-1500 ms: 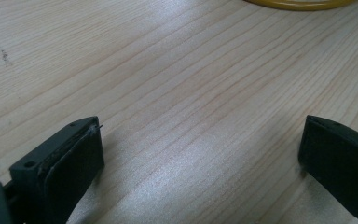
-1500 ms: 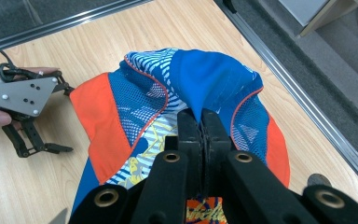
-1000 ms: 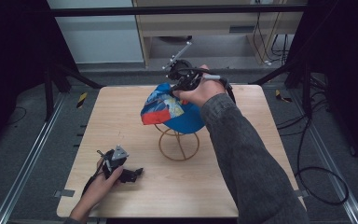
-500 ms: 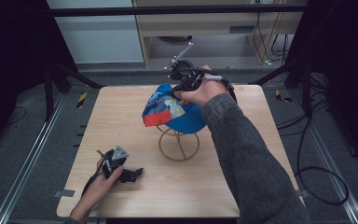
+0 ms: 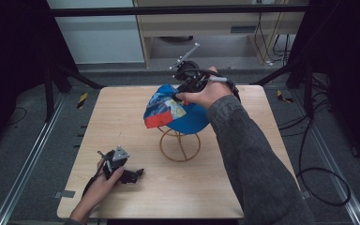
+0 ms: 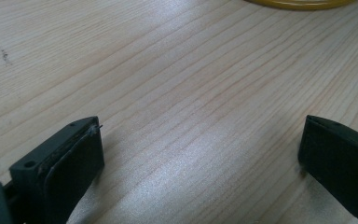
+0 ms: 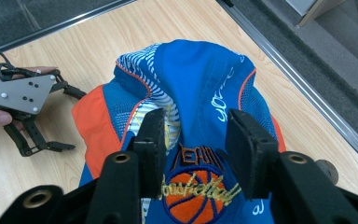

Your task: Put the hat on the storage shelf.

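Cap (image 5: 180,112) sits atop wire stand (image 5: 179,145), mid bench (image 5: 122,117). Right gripper (image 7: 193,144) over cap crown, jaws apart around fabric fold, not clenched. Left gripper (image 5: 130,176) released, resting on bench near-left of stand. Judgement: pinch fold squarely, lift straight off stand.

Cap (image 5: 176,111) on top of wire stand (image 5: 179,144), mid-table (image 5: 243,187), toward far edge. Right gripper (image 5: 180,90) above cap at its far side, jaws straddling a fold of it. Left gripper (image 5: 138,172) resting on table near front-left corner, well apart from stand
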A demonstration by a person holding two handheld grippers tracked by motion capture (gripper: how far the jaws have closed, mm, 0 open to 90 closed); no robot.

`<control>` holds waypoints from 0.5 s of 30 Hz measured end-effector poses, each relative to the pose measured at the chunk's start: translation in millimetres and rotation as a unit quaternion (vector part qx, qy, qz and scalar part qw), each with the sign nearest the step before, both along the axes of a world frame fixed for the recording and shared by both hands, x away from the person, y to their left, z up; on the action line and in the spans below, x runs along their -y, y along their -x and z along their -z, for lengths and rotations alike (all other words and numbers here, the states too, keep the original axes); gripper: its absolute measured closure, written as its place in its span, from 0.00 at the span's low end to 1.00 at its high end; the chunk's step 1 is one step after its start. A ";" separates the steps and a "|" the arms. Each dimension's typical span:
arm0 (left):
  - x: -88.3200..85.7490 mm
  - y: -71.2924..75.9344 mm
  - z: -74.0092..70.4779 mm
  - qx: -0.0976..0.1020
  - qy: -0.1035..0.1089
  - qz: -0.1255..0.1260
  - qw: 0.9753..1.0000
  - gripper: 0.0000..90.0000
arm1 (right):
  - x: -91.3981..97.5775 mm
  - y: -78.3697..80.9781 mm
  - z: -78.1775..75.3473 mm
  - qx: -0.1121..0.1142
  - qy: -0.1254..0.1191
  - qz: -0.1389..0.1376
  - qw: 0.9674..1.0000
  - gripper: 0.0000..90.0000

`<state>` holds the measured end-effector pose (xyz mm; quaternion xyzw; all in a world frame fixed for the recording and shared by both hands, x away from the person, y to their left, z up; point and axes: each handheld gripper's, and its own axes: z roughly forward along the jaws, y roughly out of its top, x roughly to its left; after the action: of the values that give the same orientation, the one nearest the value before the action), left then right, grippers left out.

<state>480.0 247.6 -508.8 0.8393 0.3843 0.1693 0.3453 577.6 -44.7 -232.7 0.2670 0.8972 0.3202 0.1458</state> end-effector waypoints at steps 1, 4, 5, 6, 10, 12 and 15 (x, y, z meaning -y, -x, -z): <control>0.0 0.0 0.0 0.000 0.000 0.000 1.000 0.00 | 0.5 0.2 -0.4 0.000 -0.002 0.001 1.000 0.62; -0.1 0.0 0.0 0.000 0.000 0.000 1.000 0.00 | 1.8 0.8 -1.9 0.001 -0.008 0.003 1.000 0.58; -0.1 0.0 0.0 0.000 0.000 0.000 1.000 0.00 | 2.3 1.7 -2.7 0.002 -0.008 0.004 1.000 0.57; -0.1 0.0 0.0 0.000 0.000 0.000 1.000 0.00 | 2.8 2.3 -3.1 0.004 -0.010 0.003 1.000 0.55; -0.1 0.0 0.0 0.000 0.000 0.000 1.000 0.00 | 4.9 5.9 -4.4 0.008 -0.014 0.006 1.000 0.49; -0.1 0.0 0.0 0.000 0.000 0.000 1.000 0.00 | 6.6 7.7 -4.7 0.011 -0.017 0.008 1.000 0.47; -0.1 0.0 0.0 0.000 0.000 0.001 1.000 0.00 | 8.9 9.7 -4.8 0.013 -0.021 0.010 1.000 0.45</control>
<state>480.0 247.7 -508.8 0.8396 0.3839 0.1691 0.3451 567.9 -53.6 -227.9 0.2748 0.8854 0.3412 0.1553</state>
